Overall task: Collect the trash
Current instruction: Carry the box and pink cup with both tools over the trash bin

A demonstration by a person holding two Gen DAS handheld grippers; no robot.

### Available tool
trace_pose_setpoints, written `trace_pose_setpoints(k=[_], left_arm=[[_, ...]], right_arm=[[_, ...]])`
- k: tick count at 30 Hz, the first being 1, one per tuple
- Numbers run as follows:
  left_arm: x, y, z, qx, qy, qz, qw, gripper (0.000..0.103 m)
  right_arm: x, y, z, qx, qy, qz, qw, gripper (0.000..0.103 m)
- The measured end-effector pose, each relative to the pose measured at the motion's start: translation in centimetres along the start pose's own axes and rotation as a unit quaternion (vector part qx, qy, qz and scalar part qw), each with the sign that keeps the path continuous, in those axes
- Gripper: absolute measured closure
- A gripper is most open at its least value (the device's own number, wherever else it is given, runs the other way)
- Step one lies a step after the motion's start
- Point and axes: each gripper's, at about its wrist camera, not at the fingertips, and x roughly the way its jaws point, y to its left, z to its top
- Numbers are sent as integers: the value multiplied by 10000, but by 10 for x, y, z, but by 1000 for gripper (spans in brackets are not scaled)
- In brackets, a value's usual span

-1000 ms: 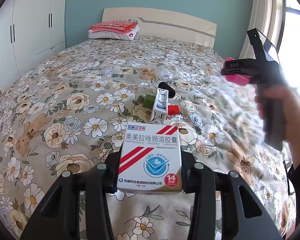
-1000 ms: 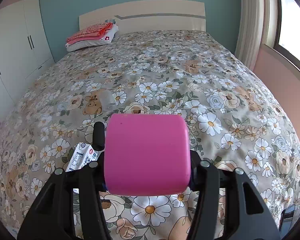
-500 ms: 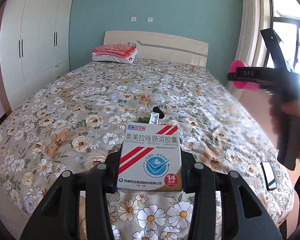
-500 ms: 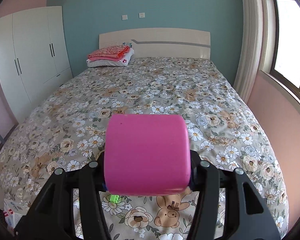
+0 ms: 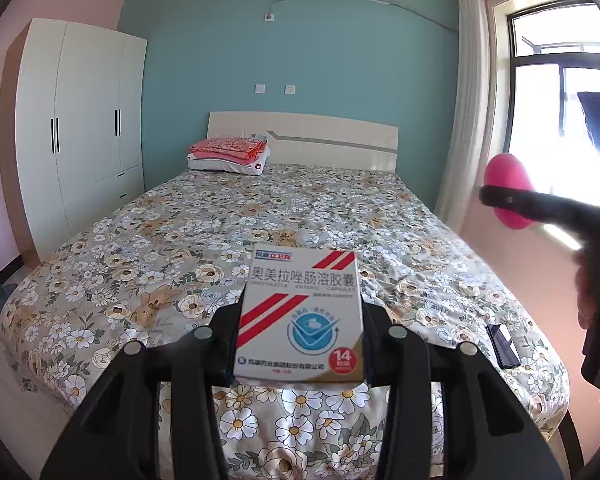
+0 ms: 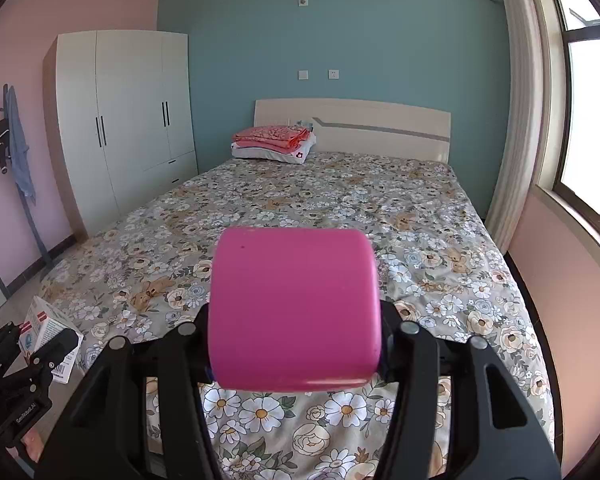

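Observation:
My left gripper [image 5: 300, 344] is shut on a white medicine box [image 5: 300, 316] with red stripes and a blue emblem, held upright above the foot of the bed. In the right wrist view that box [image 6: 40, 326] and the left gripper [image 6: 34, 342] show at the lower left. My right gripper [image 6: 296, 344] is shut on a pink cylindrical cup [image 6: 294, 308], lying sideways between the fingers. The left wrist view shows the pink cup [image 5: 506, 190] and right gripper [image 5: 500, 198] at the right, in front of the window. Both grippers are raised, back from the bed.
A bed with a floral cover [image 5: 260, 240] fills the middle, with folded red bedding and a pillow [image 5: 230, 154] at its head. A dark phone [image 5: 503, 344] lies near the bed's right foot corner. White wardrobe [image 5: 80, 128] at left, window [image 6: 588, 120] and curtain at right.
Both grippers have risen and drawn back from the bed, each still holding its item. The carton and other small items on the cover are no longer in view.

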Motion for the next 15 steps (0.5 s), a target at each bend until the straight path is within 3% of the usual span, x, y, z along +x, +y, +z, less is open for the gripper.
trace_pose_setpoints(k=[8,15], left_arm=[[-46,-3,-17,235,-145,-230,9994,58],[-58,9,-57,441,255,-579,9970,58]], right_arm=[[-83,12,-51,-249,-118,201,9994,48],[-116,23,-109,-627,99,376,9973,48]])
